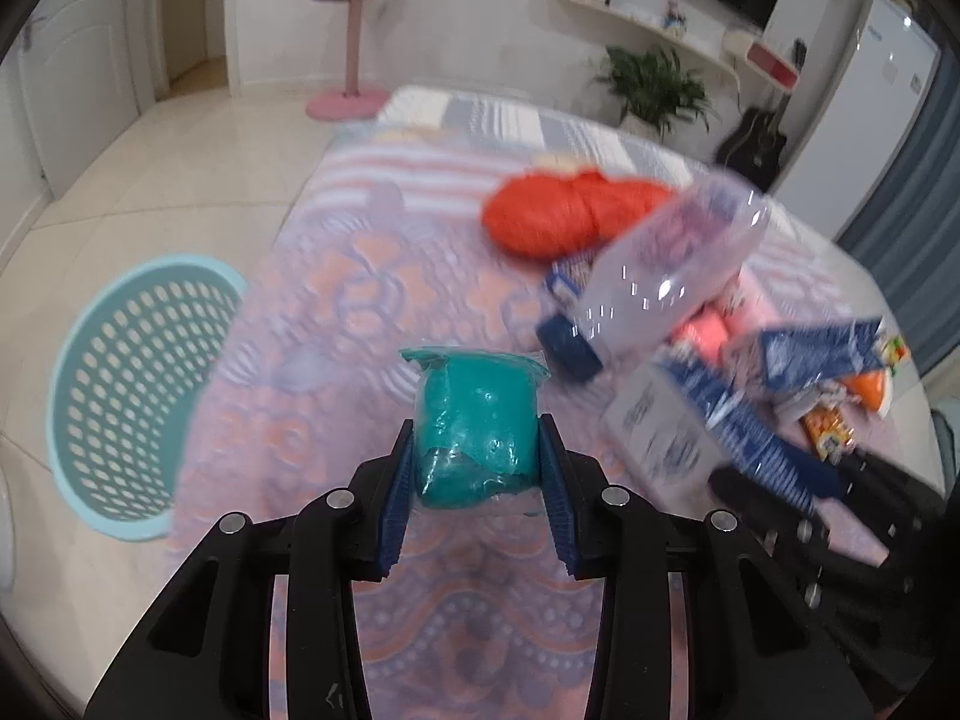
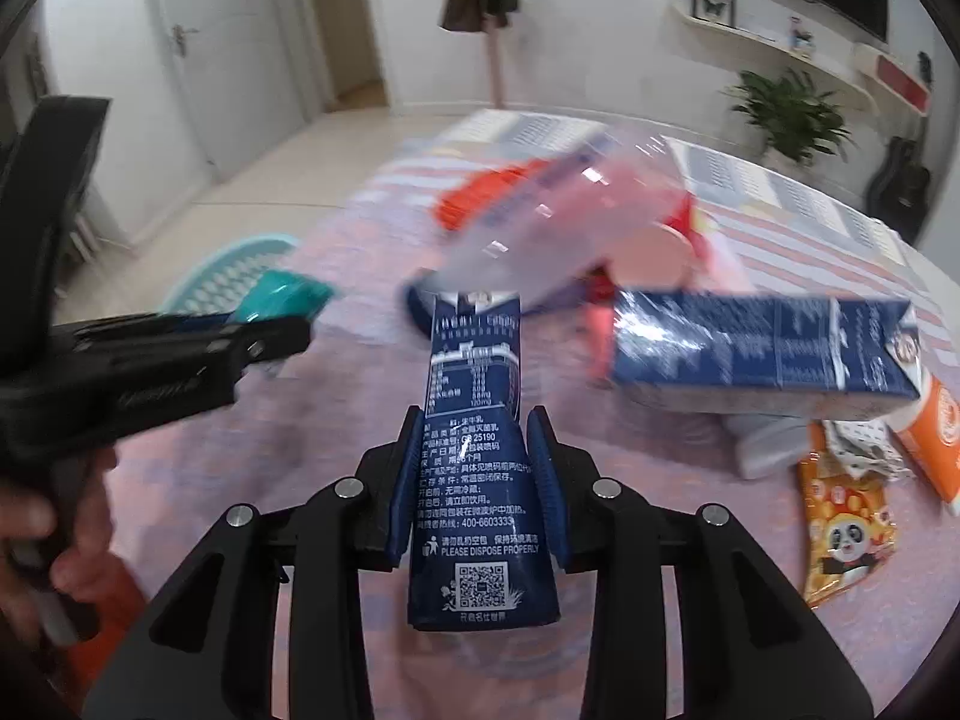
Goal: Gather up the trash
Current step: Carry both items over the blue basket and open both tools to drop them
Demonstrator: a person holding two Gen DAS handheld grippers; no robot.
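Observation:
My left gripper (image 1: pixel 477 438) is shut on a teal plastic-wrapped lump (image 1: pixel 477 420), held above the patterned bed cover (image 1: pixel 360 276). It also shows at the left of the right wrist view (image 2: pixel 282 324), with the teal lump (image 2: pixel 282 297) at its tip. My right gripper (image 2: pixel 477 456) is shut on a dark blue milk carton (image 2: pixel 474 450), standing upright between the fingers. That carton shows in the left wrist view (image 1: pixel 750 426). A light blue perforated basket (image 1: pixel 138 396) stands on the floor left of the bed; its rim shows in the right wrist view (image 2: pixel 240 267).
On the bed lie a clear plastic bottle (image 1: pixel 666 276) with a blue cap, an orange bag (image 1: pixel 564 216), a second blue carton (image 2: pixel 762 348), an orange panda snack wrapper (image 2: pixel 846 522) and an orange-white pack (image 2: pixel 936 438). A potted plant (image 1: pixel 654 90) and a guitar (image 1: pixel 753 141) stand beyond.

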